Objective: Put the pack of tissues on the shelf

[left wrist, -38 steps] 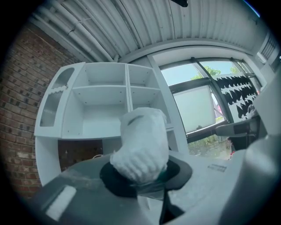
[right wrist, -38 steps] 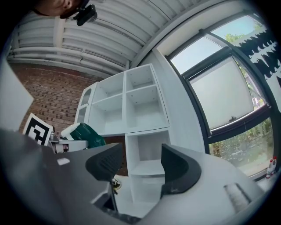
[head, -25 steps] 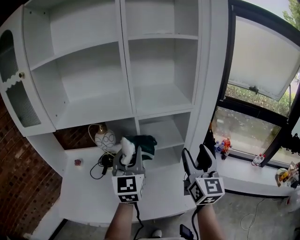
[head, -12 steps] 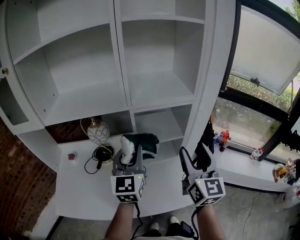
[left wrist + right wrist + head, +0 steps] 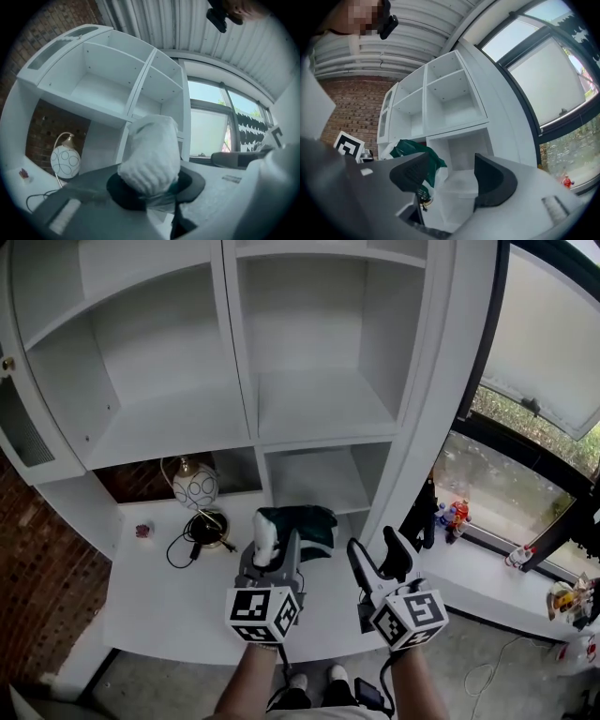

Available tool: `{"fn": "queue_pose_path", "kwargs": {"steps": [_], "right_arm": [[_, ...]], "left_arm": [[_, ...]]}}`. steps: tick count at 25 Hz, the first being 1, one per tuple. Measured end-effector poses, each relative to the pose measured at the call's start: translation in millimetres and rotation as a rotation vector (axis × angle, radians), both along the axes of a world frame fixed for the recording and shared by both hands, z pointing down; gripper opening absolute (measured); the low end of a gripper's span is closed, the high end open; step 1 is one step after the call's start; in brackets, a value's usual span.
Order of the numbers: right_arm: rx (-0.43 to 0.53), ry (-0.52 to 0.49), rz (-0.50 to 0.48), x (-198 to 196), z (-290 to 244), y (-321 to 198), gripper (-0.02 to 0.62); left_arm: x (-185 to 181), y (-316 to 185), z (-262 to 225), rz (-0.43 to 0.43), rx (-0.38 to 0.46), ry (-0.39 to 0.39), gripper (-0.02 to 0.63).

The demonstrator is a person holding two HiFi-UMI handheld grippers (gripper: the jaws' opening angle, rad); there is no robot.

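1. The left claw point(image 5: 272, 554) is clamped narrow on the pack of tissues point(image 5: 151, 152). The white wrapped end bulges up between the pads, so it's definitely got hold of it.
2. The pack is up off the table point(image 5: 159, 606), in front of the white shelf point(image 5: 314, 413) unit and close to the small lower cubby. It isn't resting on any board yet.
3. The right claw point(image 5: 452, 177) hangs off to the side with its jaws opening wide and nothing between them. You only see the green end of the pack past its left pad.
4. Handling-wise it looks light and squishy: soft tissue in thin plastic, and it's already dented where the pads bite. The wrapper is probably a bit slick, so a loose pinch could let it slide out.
5. The grip looks to be on one end, with the green part sticking out past the jaws. A hold nearer the middle of the bundle would likely flop less, but it's nothing fragile, so squeezing is fine.
6. The lamp point(image 5: 194, 488) and the cable point(image 5: 187, 545) sit well off to the left on the table, out of the way.
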State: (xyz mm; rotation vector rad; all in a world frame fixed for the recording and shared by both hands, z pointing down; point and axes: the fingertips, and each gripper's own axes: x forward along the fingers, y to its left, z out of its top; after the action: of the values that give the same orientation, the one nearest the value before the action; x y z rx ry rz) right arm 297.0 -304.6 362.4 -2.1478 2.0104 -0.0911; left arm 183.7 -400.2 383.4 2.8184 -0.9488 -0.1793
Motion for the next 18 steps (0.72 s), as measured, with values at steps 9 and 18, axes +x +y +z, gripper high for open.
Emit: {"fn": "queue_pose_path", "kwargs": {"steps": [9, 18], "right_arm": [[-0.048, -0.147, -0.205, -19.0, 32.3, -17.9, 0.305], [-0.062, -0.219, -0.257, -19.6, 49.7, -17.8, 0.219]], "left_arm": [[20.6, 23.5, 13.0, 0.122, -0.185, 0.179, 0.106], [27.3, 33.5, 30.0, 0.224, -0.389, 0.369, 0.106]]}}
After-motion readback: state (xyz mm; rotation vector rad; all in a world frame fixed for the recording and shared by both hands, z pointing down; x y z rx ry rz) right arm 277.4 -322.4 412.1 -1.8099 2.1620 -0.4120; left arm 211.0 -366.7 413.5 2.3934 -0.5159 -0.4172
